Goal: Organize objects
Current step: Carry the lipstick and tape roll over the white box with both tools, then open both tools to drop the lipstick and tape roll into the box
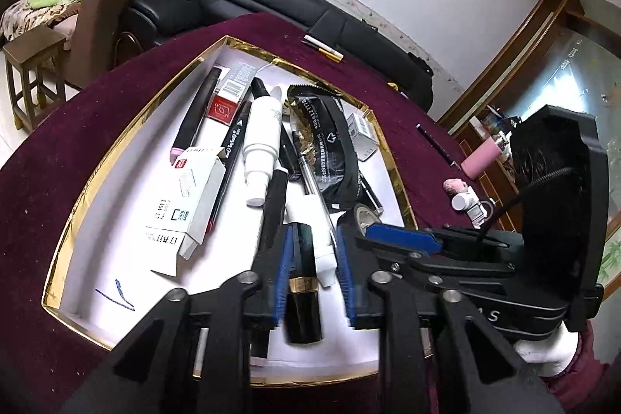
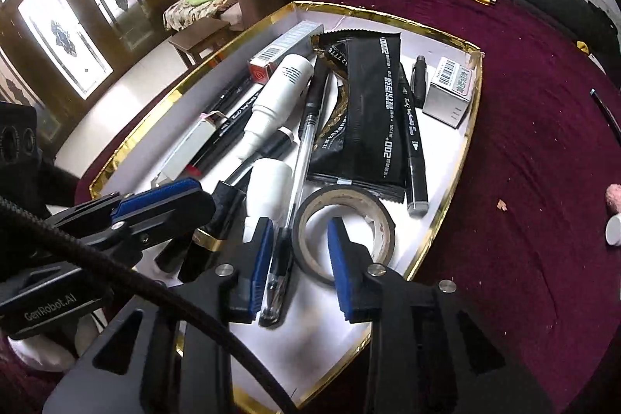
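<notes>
The tray's near rim (image 1: 271, 381) is hidden behind the fingers (image 1: 281, 270), and the small print on the black pouch (image 2: 366, 111) is perhaps too blurred to be read.

Gold-rimmed white tray (image 1: 97, 158), maroon tablecloth (image 1: 70, 111)
</notes>
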### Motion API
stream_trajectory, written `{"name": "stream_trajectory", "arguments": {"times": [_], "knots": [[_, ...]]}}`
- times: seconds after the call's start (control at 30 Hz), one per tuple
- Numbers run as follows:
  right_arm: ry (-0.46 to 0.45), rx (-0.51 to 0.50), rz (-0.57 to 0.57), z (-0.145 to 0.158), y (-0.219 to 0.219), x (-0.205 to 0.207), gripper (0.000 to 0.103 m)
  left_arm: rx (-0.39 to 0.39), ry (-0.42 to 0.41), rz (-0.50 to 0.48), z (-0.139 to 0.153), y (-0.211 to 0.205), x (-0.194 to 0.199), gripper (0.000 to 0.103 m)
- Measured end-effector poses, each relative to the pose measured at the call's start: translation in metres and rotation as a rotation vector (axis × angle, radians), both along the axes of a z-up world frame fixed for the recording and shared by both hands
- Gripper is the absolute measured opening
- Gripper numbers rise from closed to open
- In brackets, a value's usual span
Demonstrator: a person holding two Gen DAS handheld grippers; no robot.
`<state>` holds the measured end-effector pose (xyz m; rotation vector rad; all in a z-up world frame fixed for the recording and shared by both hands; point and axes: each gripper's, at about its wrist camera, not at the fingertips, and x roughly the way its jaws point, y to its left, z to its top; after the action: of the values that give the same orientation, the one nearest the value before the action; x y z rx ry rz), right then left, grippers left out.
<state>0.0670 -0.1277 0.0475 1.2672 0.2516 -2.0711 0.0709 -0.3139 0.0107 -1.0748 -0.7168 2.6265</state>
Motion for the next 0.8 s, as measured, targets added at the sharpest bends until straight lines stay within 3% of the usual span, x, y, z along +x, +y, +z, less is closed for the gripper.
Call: {"name": "stream_trajectory", "arguments": {"times": [0.03, 0.17, 0.27, 0.33, 0.43, 0.57, 0.7, 0.8], "knots": [[-0.004, -0.012, -0.004, 0.002, 0.002, 0.000, 0.027, 0.008, 0.008, 0.001, 0.001, -0.001, 0.001, 0.032], [-0.015, -0.119, -0.017, 0.013, 0.017, 0.000, 0.027, 0.049, 0.045, 0.003, 0.010, -0.005, 0.007, 0.066], [-0.020, -0.196, -0.049, 0.023, 0.041, -0.002, 0.027, 0.102, 0.130, -0.003, 0.025, -0.006, 0.018, 0.075], [-0.023, -0.243, -0.085, 0.034, 0.062, -0.005, 0.027, 0.145, 0.201, -0.022, 0.040, -0.003, 0.026, 0.097], [0.025, -0.296, -0.155, 0.062, 0.104, -0.008, 0.027, 0.215, 0.305, -0.066, 0.063, 0.008, 0.035, 0.101], [0.216, -0.296, -0.255, 0.126, 0.166, 0.006, 0.028, 0.240, 0.369, -0.157, 0.096, 0.037, 0.031, 0.101], [0.525, -0.230, -0.337, 0.203, 0.221, 0.044, 0.055, 0.166, 0.459, -0.225, 0.142, 0.078, 0.035, 0.101], [0.752, -0.144, -0.389, 0.263, 0.247, 0.076, 0.059, 0.114, 0.538, -0.283, 0.181, 0.109, 0.039, 0.101]]}}
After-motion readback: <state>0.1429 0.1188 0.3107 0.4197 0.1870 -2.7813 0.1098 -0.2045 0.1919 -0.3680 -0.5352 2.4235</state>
